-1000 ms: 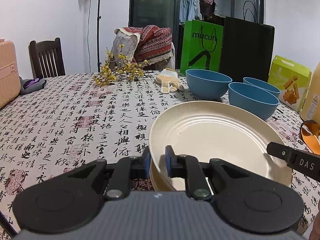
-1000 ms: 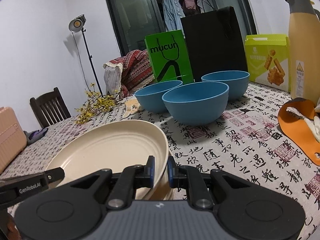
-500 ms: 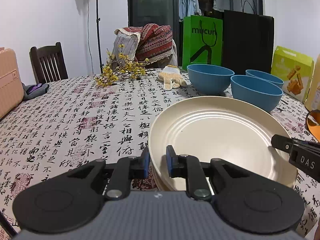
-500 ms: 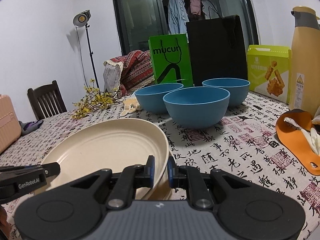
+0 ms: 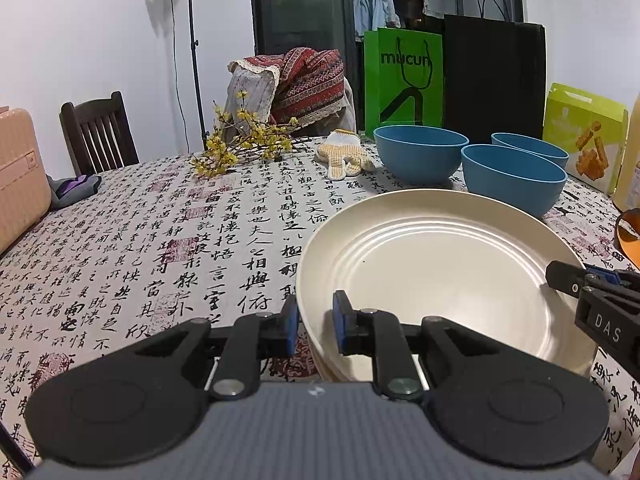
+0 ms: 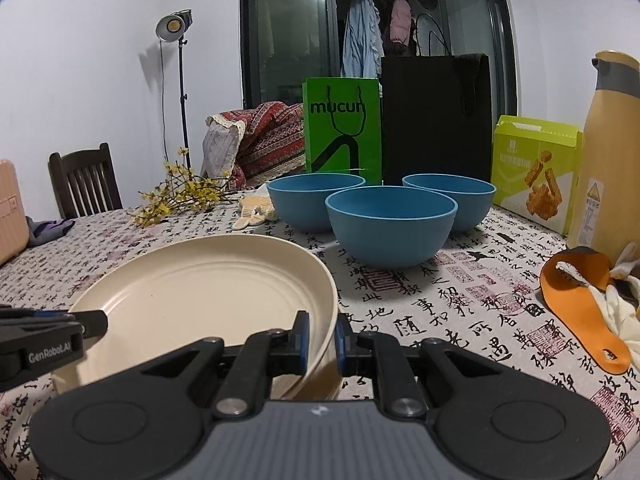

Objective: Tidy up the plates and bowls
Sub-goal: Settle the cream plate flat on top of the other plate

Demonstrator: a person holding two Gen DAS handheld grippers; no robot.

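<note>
A cream plate [image 5: 440, 272] lies level on top of other cream plates, whose rims show under its near edge, on the calligraphy-print tablecloth. My left gripper [image 5: 314, 320] is shut on its left rim, one pad inside and one outside. Opposite it, my right gripper [image 6: 322, 336] is shut on the right rim of the same plate [image 6: 208, 292]. Each wrist view also catches the other gripper's tip: the right gripper [image 5: 592, 284] and the left gripper [image 6: 60, 324]. Three blue bowls [image 6: 390, 224] [image 6: 316, 200] [image 6: 450, 198] stand upright and apart just beyond the plate.
Behind the bowls stand a green paper bag [image 6: 342, 128], a black bag [image 6: 436, 116] and a green snack box [image 6: 536, 168]. A yellow flask [image 6: 608, 152] and an orange holder [image 6: 580, 304] sit right. Knitted gloves [image 5: 344, 154], yellow flowers [image 5: 240, 148] and a pink case [image 5: 20, 172] lie left.
The plate was tilted, with its far rim raised; it has settled level onto the plates beneath. Both grippers rolled with it and kept their hold on the rim.
</note>
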